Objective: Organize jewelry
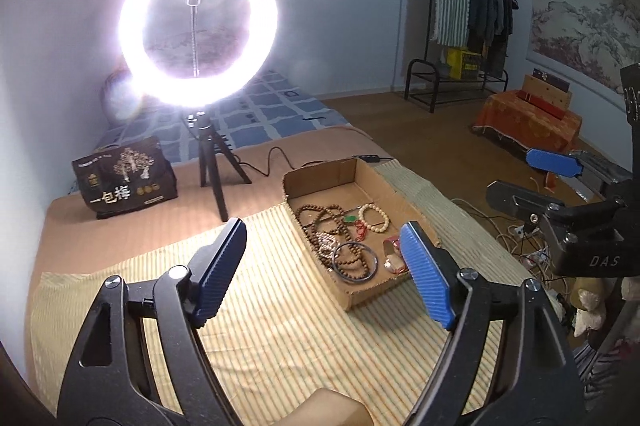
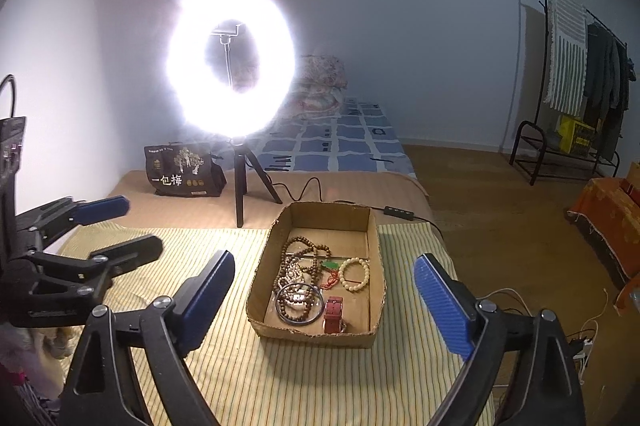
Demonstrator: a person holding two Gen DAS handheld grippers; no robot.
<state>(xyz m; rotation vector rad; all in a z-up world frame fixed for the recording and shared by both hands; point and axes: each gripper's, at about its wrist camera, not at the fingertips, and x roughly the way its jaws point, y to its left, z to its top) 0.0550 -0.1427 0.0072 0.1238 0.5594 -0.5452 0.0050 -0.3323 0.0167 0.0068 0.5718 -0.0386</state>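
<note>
Jewelry sits heaped in a shallow cardboard tray (image 2: 372,226) on my striped yellow mat (image 2: 224,378), dead ahead at 12 o'clock from the right wrist, at about 1 o'clock from the left. In the tray: long brown bead strands (image 2: 298,258), a dark bangle (image 2: 301,306) lying over them, a cream bead bracelet (image 2: 354,274) at their 3 o'clock, a small green pendant (image 2: 330,264) between them, and a red-strapped watch (image 2: 333,314) at the near wall.

Surroundings: lit ring light (image 2: 230,61) on a black tripod (image 2: 240,181) behind the tray at 11 o'clock; its glare washes out that part of both views. Its cable (image 2: 304,185) trails past the tray's far wall to an inline switch (image 2: 394,210). Black printed bag (image 2: 182,171) beside the tripod. Clothes rack (image 2: 580,73) far off at 2 o'clock. Between my claws and the tray lies only bare mat.

Left gripper (image 1: 324,274): spread wide, holding nothing, hovering above the mat; its right finger (image 1: 426,274) overlaps the tray's near corner in view, contact uncertain. Right gripper (image 2: 340,306): likewise spread wide, nothing between the pads, tray framed in the gap.

Writing: bag reads "一包梅"; "DAS" on the right gripper's body as seen from the left wrist.
</note>
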